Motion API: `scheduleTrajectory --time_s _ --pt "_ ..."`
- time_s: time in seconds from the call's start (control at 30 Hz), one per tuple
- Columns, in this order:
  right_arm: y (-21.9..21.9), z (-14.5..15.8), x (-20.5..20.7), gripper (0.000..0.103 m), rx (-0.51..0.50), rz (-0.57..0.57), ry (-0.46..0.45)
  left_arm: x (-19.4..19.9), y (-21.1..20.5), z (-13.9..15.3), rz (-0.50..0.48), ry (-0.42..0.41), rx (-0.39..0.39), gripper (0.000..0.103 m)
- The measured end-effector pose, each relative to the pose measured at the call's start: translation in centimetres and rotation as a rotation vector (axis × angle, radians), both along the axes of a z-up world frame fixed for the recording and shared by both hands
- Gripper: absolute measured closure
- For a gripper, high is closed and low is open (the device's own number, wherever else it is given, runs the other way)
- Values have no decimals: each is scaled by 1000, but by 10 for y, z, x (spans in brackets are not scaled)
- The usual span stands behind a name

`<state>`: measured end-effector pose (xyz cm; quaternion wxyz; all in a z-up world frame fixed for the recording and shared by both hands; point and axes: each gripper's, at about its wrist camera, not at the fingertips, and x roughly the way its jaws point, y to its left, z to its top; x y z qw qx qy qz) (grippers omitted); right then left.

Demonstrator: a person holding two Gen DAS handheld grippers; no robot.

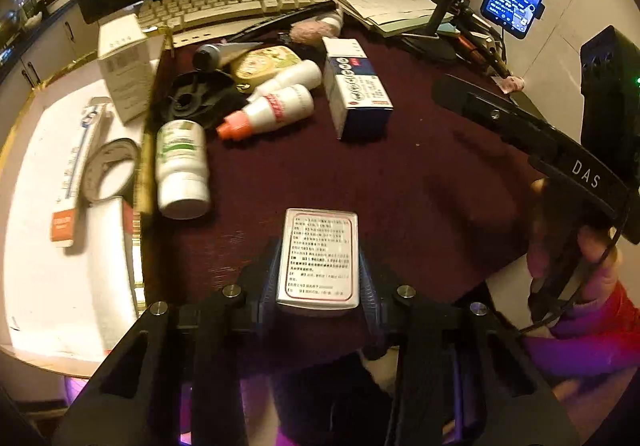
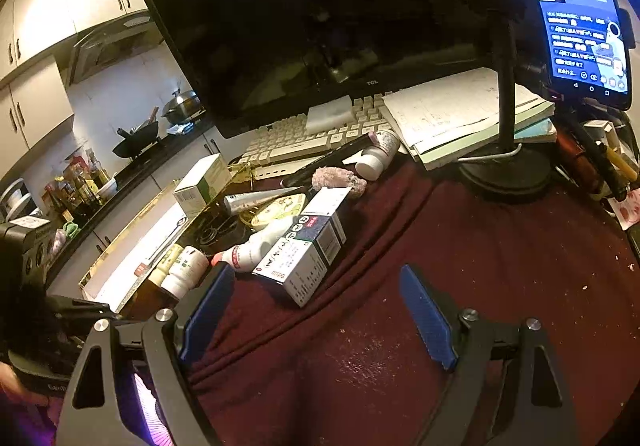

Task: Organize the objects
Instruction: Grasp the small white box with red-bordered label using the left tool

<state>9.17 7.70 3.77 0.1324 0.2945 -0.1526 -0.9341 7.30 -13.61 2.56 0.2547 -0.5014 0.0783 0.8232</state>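
Note:
My left gripper (image 1: 318, 266) is shut on a small silver box with a red-bordered label (image 1: 319, 258), held above the dark red cloth (image 1: 420, 185). Ahead of it lie a white pill bottle (image 1: 182, 169), two white squeeze bottles with an orange cap (image 1: 268, 111), and a blue and white box (image 1: 356, 85). A gold-rimmed white tray (image 1: 48, 278) at the left holds a toothpaste box (image 1: 78, 169), a tape roll (image 1: 108, 169) and a white carton (image 1: 124, 65). My right gripper (image 2: 316, 310) is open and empty above the cloth, near the blue and white box (image 2: 304, 258).
A monitor (image 2: 320, 25), a keyboard (image 2: 304, 141), a paper stack (image 2: 460, 113) and a phone (image 2: 584, 29) on a stand (image 2: 506, 173) stand at the back. A round tin (image 1: 262, 65), a tube (image 1: 224, 53) and a black lid (image 1: 196, 93) lie among the bottles.

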Motion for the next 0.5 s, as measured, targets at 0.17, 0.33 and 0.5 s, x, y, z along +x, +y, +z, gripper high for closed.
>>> scheduleTrajectory --time_s 0.17,0.33,0.5 --pt "-1 -4 -3 18 3 -2 -24 -3 11 -3 10 12 35 68" --pt "-7 -1 -12 18 34 1 -58 -15 5 -5 60 32 35 68" --pt "-23 4 -32 18 75 10 -117 -26 -3 -9 89 7 64 68"
